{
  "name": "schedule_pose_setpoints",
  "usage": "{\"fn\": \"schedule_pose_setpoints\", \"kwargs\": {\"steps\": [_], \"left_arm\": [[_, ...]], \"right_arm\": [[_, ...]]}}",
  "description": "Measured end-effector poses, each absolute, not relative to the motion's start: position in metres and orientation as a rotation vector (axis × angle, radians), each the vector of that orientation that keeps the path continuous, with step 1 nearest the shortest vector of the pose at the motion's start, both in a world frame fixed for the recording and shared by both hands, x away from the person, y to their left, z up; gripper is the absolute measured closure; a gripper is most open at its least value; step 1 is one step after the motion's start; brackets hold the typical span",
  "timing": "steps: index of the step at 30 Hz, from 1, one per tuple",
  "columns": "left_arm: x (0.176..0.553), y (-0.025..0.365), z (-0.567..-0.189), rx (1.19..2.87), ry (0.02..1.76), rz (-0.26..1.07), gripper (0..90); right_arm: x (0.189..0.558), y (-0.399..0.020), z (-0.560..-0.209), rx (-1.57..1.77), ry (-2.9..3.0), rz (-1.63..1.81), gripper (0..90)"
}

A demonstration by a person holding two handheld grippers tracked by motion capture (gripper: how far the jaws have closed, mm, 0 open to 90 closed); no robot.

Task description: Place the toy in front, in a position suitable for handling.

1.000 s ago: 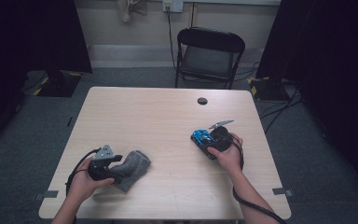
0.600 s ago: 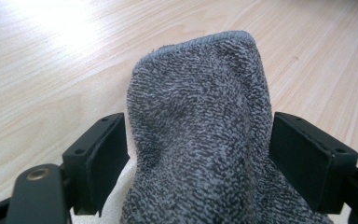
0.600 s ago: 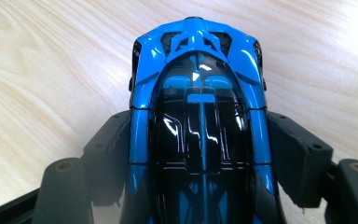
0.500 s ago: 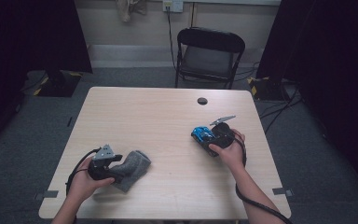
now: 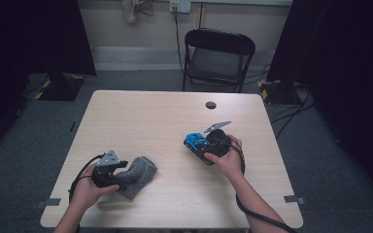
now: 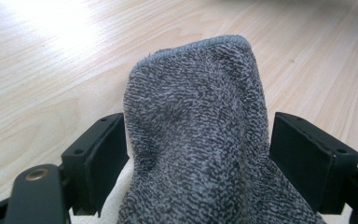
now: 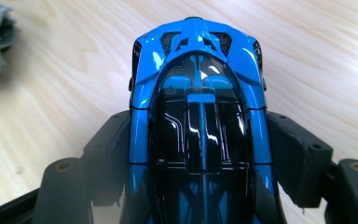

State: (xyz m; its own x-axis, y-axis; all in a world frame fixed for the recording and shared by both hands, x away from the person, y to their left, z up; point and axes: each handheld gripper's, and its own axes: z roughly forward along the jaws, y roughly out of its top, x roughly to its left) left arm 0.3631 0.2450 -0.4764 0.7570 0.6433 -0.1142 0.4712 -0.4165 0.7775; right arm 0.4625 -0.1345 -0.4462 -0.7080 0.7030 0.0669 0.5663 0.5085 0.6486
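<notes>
Toy car (image 7: 198, 121) clamped in right claw (image 7: 198, 158); sock (image 6: 196, 140) in left claw (image 6: 198, 154).

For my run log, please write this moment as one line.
left gripper: shut on grey sock | right gripper: shut on blue toy car | table

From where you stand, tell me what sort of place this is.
Probably a recording or test room, not a home: one bare wooden table on grey carpet, dark curtains along both sides, a black folding chair, and cables trailing over the floor from a wall socket.
</notes>
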Motion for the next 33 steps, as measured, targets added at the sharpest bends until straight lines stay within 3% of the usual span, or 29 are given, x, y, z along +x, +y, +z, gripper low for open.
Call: {"fn": "schedule_pose_setpoints", "kwargs": {"steps": [13,33], "left_arm": [[0.363,0.247,-0.476,2.079,0.831,0.25,18.3],[0.364,0.245,-0.478,2.091,0.836,0.239,18.3]], "right_arm": [[0.449,-0.093,-0.459,0.949,2.624,0.974,28.9],[0.452,-0.092,-0.478,0.879,2.68,0.965,28.8]]}}
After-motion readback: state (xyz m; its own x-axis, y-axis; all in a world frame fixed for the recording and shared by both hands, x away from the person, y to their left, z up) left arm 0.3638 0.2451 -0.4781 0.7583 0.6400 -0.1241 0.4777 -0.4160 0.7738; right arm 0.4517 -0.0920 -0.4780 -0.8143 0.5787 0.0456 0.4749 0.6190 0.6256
